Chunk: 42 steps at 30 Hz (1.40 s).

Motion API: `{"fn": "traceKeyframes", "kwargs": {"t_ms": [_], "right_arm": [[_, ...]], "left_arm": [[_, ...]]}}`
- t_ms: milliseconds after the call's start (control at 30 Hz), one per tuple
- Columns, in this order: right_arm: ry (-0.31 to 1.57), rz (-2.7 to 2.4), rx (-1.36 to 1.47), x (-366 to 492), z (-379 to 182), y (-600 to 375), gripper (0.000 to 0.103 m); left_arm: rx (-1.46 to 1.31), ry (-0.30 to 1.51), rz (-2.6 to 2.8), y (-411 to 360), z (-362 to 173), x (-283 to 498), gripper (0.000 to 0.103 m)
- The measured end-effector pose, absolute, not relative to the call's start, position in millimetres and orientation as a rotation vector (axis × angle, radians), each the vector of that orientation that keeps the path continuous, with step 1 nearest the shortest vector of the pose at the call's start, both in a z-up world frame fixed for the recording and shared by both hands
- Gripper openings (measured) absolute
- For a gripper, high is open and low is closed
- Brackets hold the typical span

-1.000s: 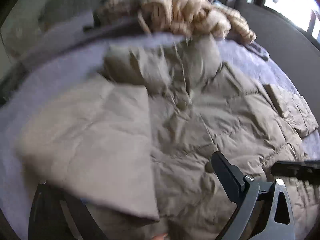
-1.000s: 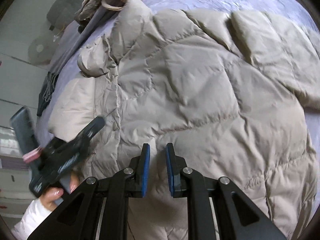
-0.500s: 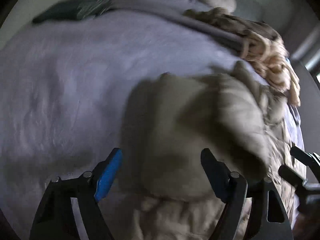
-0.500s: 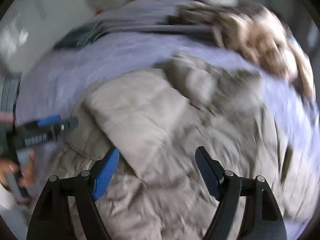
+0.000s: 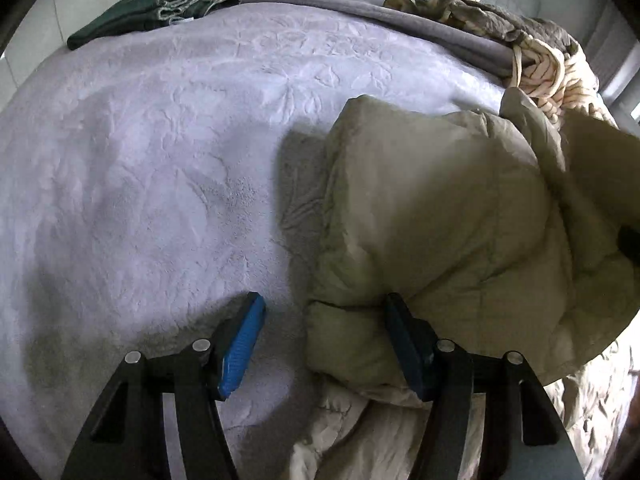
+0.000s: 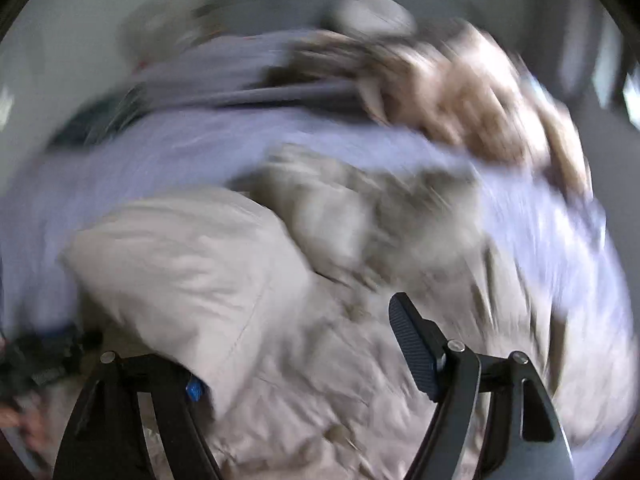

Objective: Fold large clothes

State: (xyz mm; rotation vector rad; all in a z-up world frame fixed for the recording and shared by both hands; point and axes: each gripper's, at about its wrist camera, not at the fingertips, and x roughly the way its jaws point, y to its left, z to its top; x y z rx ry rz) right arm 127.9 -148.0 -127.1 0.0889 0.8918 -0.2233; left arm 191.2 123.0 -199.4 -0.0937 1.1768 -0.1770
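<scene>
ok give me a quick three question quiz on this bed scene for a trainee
1. True or false: the dark green cloth lies on top of the beige jacket.
2. What is between the jaws of the left gripper? A the jacket's folded edge; B nothing; C the dark green cloth.
3. What lies just beyond the jacket's far right end?
Key: 1 false, the cloth lies at the far left edge of the lavender bedspread, apart from the jacket. 2 A; the jaws have just been closing but do not yet pinch it. 3 the chunky cream knit throw.
</scene>
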Motion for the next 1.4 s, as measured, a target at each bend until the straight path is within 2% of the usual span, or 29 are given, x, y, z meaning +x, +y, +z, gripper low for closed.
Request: {"fn": "traceKeyframes", "kwargs": {"t_ms": [100,133,167,200,233,267,433,533,633,733,933,1067,1167,1300,1400], "right_arm": [[0.958,-0.183,0.404,115.9,-141.5,-206.0,0.080],[0.965,-0.173,0.502,111.4,-147.5,-220.8,0.076],[0.962,-0.166,0.600,106.3,-153.2,-234.6,0.069],[0.956,-0.158,0.675,102.5,-158.4,-243.2,0.050],[0.959,-0.151,0.754,100.0,-164.6,-252.3,0.019],[0.962,-0.144,0.816,98.1,-171.0,-259.2,0.006],[0.923,-0.171,0.783,83.4,-163.5,-259.5,0.006],[0.955,-0.225,0.766,66.7,-177.0,-269.1,0.007],[0.989,-0.232,0.850,53.4,-196.0,-287.9,0.010],[0.988,-0.279,0.807,37.1,-187.0,-296.8,0.016],[0.973,-0.458,0.690,-1.7,-155.4,-320.3,0.016],[0.906,-0.356,0.705,-14.3,-135.5,-315.2,0.016],[0.898,-0.247,0.624,-3.6,-130.3,-292.9,0.016],[1.012,-0.203,0.553,27.0,-159.5,-275.4,0.016],[1.079,-0.239,0.505,42.8,-188.7,-282.4,0.014]], "left_arm": [[-0.039,1.128,-0.168,119.3,-178.4,193.8,0.065],[-0.041,1.099,-0.175,119.5,-169.8,196.8,0.064],[-0.054,1.077,-0.188,119.6,-161.8,203.6,0.056],[-0.066,1.067,-0.202,118.8,-157.3,212.2,0.050],[-0.077,1.072,-0.218,116.5,-155.8,222.2,0.040],[-0.086,1.082,-0.230,113.2,-157.1,231.4,0.036],[0.010,1.110,-0.223,85.0,-181.1,243.7,0.036],[0.041,1.120,-0.231,72.8,-196.1,242.1,0.036],[0.065,1.109,-0.211,67.7,-198.5,241.8,0.036],[0.070,1.109,-0.207,68.7,-199.1,241.1,0.036],[0.093,1.098,-0.154,70.2,-177.1,227.1,0.036],[0.075,1.067,-0.189,76.2,-153.8,201.8,0.036],[0.101,1.087,-0.228,70.1,-157.0,183.8,0.036],[0.158,1.118,-0.196,59.9,-185.4,175.2,0.037],[0.168,1.117,-0.171,55.7,-187.4,175.8,0.037]]}}
